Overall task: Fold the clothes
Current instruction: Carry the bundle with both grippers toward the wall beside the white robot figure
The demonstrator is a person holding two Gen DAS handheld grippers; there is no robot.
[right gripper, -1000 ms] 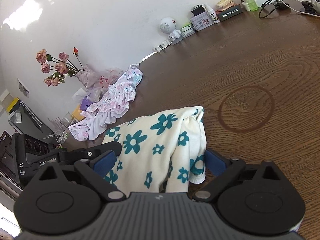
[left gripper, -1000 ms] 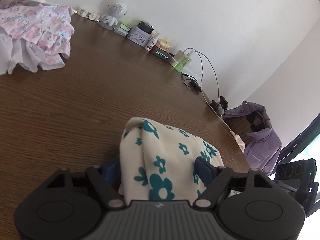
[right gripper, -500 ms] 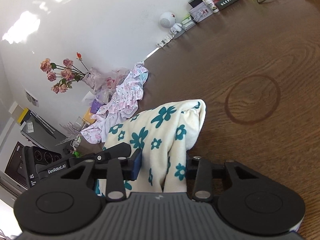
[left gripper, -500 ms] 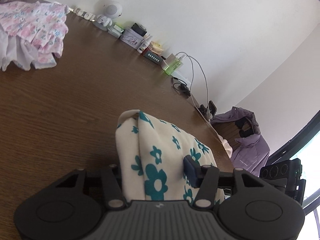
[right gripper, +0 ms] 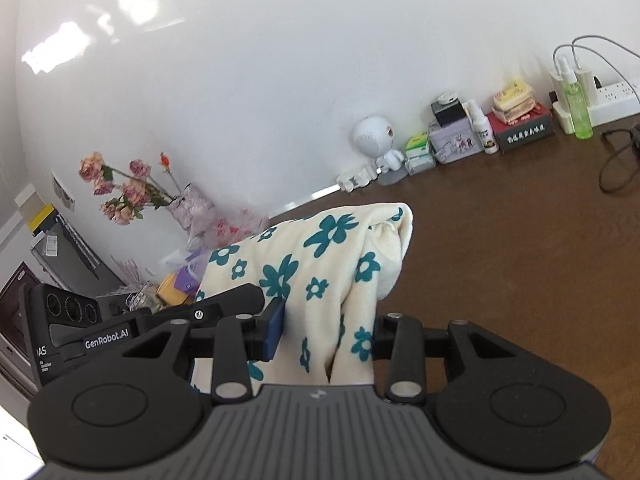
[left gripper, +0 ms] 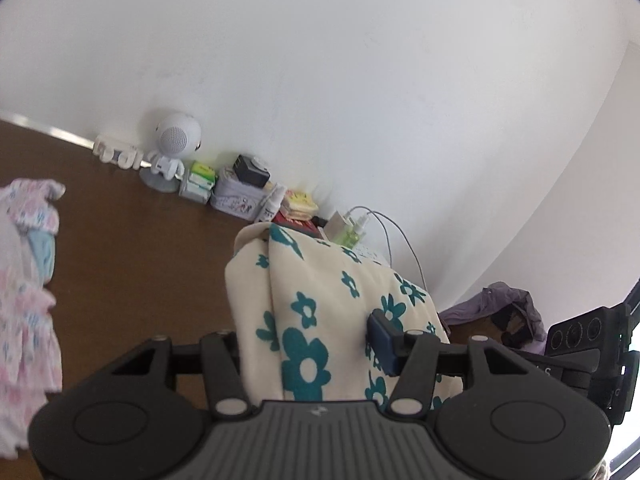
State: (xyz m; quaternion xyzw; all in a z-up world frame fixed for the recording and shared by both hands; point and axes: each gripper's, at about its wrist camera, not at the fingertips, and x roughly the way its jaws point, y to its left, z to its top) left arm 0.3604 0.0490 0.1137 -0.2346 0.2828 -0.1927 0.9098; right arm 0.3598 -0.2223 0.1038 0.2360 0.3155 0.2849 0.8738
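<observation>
Left gripper (left gripper: 308, 344): jaws clamped on a bunched fold of the cream garment with teal flowers (left gripper: 320, 300), blue pad pressing into the cloth on one side, the other finger hidden behind the fabric. Right gripper (right gripper: 326, 332): jaws clamped on another part of the same cream garment with teal flowers (right gripper: 308, 268), blue pad against the cloth, the opposite finger partly covered by it. Garment draped over and between both pairs of fingers, raised off the brown wooden tabletop (right gripper: 520, 260), one rounded folded corner pointing toward the far edge. Cannot tell whether any lower part of the cloth touches the wood.

Along the far edge of the tabletop, against the white wall (left gripper: 360, 80), a row of small things: white round-headed robot-shaped speaker (left gripper: 172, 148), green-and-white packets (left gripper: 200, 180) just beside it, lilac printed tin (left gripper: 236, 200) with a black box on top, small white spray bottle (right gripper: 482, 128), dark red box (right gripper: 524, 128) with a stack of yellow packets on it, green spray bottle (right gripper: 576, 100), white power strip (right gripper: 612, 100) with cables trailing onto the wood.

Toward the left edge of the tabletop, a heap of pink floral clothes (left gripper: 24, 300), well apart from the held garment. Near the far left corner, in the right wrist view, a bunch of faded pink roses (right gripper: 120, 192) in a wrapped vase. Purple jacket (left gripper: 504, 308) lying past the right end of the tabletop.
</observation>
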